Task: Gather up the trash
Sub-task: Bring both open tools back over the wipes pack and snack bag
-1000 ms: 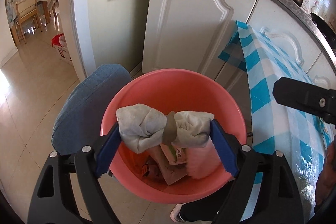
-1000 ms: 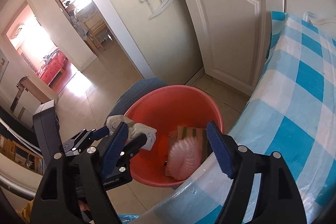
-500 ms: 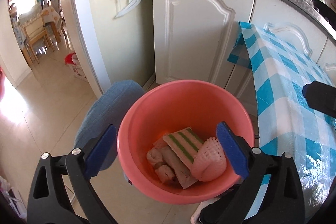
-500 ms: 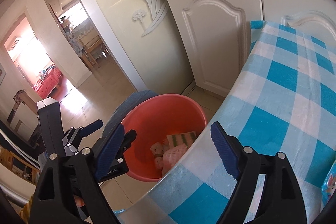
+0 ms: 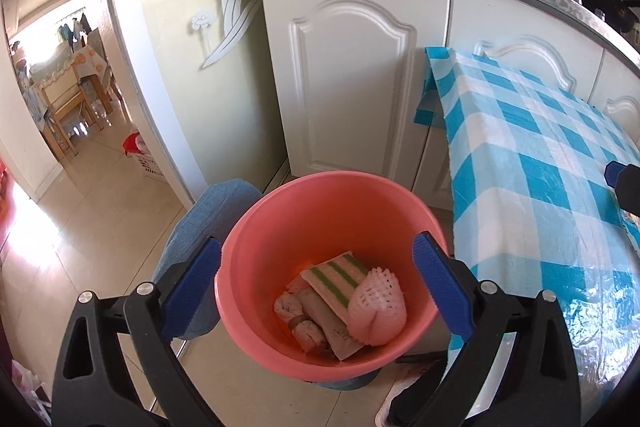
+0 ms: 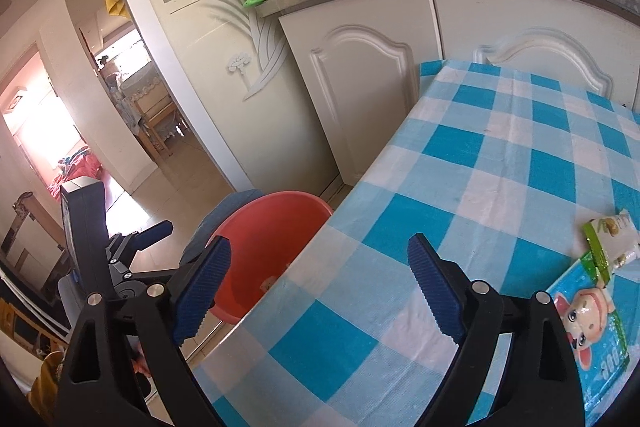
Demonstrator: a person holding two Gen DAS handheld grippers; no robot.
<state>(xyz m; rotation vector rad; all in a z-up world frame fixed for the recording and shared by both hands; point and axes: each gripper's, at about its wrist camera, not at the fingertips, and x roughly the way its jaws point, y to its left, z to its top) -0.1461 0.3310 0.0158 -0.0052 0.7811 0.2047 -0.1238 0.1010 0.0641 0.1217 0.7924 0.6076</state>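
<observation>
The left gripper (image 5: 316, 281) is hanging over the pink bucket (image 5: 280, 223), its jaws released and gripping nothing. Inside the bucket are lying a knotted rag (image 5: 298, 321), a green-striped packet (image 5: 336, 273) and a white foam net (image 5: 376, 307). The right gripper (image 6: 316, 287) is hovering over the checked counter (image 6: 500, 167), its jaws opening with nothing between them; a green wrapper (image 6: 608, 239) is lying at the right.

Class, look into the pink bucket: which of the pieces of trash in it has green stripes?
The flat cream packet with green stripes, lying in the round pink plastic bucket. The white foam net sleeve, plain beige wrapper and knotted grey-white rag beside it are unstriped.
</observation>
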